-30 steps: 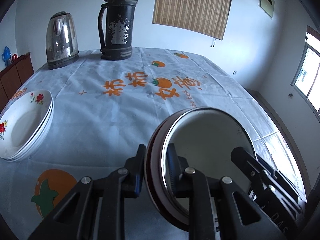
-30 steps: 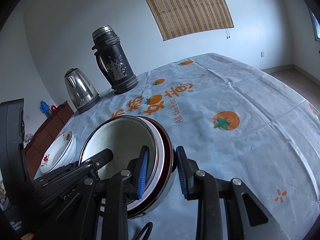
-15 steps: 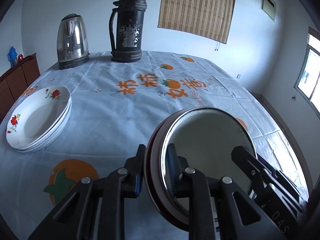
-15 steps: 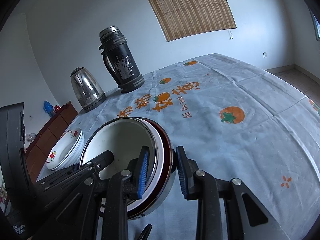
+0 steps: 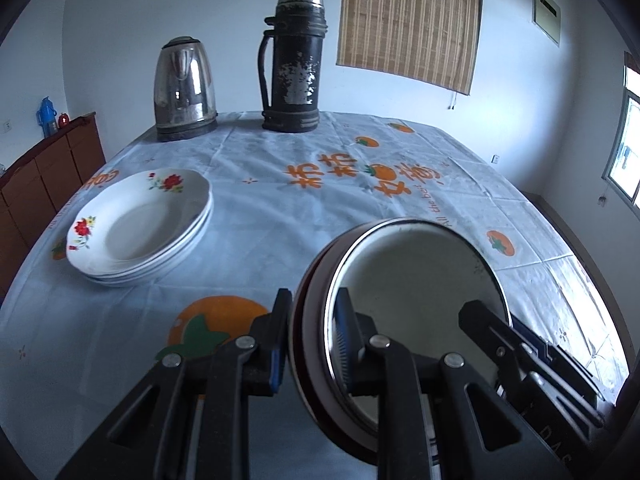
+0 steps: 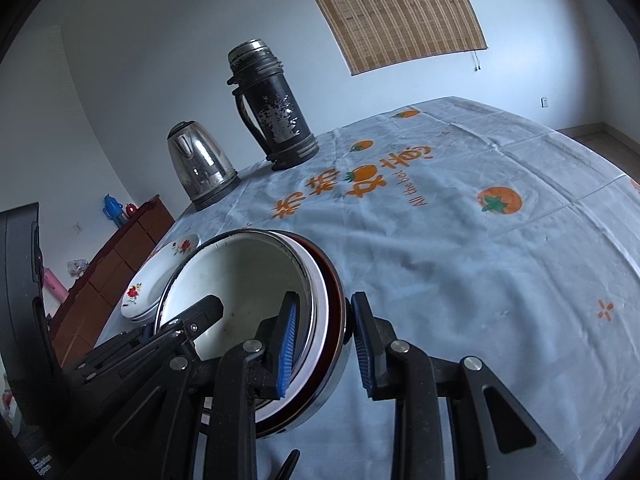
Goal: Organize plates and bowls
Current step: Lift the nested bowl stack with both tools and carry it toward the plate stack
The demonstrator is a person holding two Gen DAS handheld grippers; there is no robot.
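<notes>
A stack of nested bowls (image 5: 412, 272), steel-rimmed with a white inside and a dark red outer one, is held between both grippers above the table. My left gripper (image 5: 310, 338) is shut on its left rim. My right gripper (image 6: 324, 340) is shut on the right rim of the bowls (image 6: 240, 276). A stack of white floral plates (image 5: 140, 224) sits on the table at the left, also in the right wrist view (image 6: 160, 276).
A steel kettle (image 5: 184, 88) and a tall black thermos (image 5: 294, 64) stand at the far edge of the table. The tablecloth (image 5: 320, 200) is white with orange fruit prints. A wooden cabinet (image 5: 48, 168) stands beyond the left edge.
Both grippers have carried the bowl stack leftwards. The plates, kettle and thermos have shifted right in the views and the plates look nearer.
</notes>
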